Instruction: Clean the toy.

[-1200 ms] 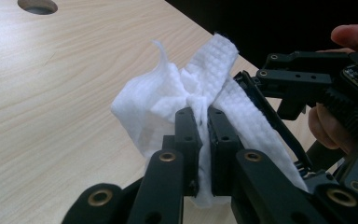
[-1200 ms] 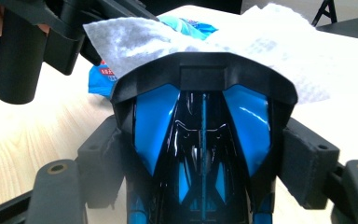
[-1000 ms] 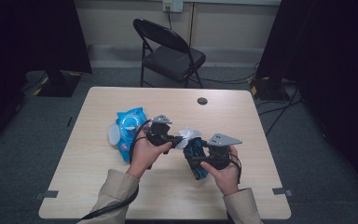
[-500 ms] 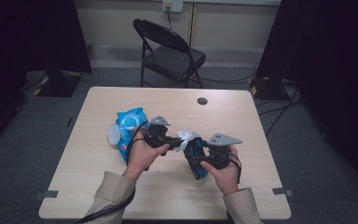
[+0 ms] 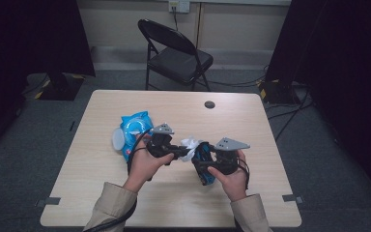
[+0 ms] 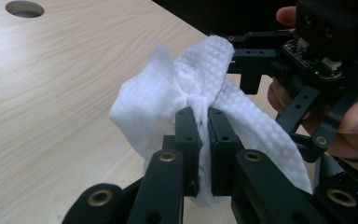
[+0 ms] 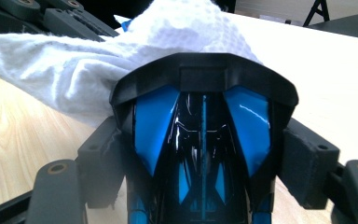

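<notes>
Behind the hands, a blue wipe packet [image 5: 134,129] lies on the pale wooden table [image 5: 251,121], with a round cable hole [image 5: 209,104] farther back and a folding chair [image 5: 174,53] beyond. Left gripper [image 6: 203,116] has its fingers pinched together on a white, dimpled cloth wipe [image 6: 163,95]. Right gripper [image 7: 205,154] clamps a glossy blue-and-black toy car [image 7: 200,135] by its sides; the wipe drapes over the car's front end.
</notes>
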The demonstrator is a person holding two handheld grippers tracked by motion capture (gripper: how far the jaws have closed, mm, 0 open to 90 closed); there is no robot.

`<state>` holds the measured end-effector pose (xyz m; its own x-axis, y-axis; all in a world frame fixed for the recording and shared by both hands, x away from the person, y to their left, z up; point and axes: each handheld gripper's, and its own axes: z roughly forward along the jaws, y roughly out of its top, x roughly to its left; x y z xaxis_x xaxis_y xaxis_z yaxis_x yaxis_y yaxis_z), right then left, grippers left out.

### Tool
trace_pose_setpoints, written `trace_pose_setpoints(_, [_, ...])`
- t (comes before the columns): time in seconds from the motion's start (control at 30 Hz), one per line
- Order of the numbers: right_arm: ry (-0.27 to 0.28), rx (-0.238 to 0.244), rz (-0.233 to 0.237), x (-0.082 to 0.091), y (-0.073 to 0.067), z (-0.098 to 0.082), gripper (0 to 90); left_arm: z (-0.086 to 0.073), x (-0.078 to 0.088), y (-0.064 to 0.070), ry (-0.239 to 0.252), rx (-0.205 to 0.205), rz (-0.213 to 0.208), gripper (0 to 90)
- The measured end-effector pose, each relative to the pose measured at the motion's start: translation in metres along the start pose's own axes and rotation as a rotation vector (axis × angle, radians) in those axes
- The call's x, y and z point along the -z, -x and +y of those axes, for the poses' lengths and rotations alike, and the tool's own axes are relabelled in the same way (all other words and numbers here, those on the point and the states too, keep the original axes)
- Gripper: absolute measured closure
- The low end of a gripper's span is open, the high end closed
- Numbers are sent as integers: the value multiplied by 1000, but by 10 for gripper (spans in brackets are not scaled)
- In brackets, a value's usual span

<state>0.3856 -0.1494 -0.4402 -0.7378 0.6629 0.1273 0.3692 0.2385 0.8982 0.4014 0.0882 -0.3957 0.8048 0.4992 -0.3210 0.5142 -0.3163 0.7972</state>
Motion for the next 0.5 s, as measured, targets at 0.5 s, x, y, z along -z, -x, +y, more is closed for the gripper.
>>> trace_pose_setpoints(0.5, [11, 0, 3, 2, 0, 1, 257, 1, 21, -8, 56, 11, 18, 847])
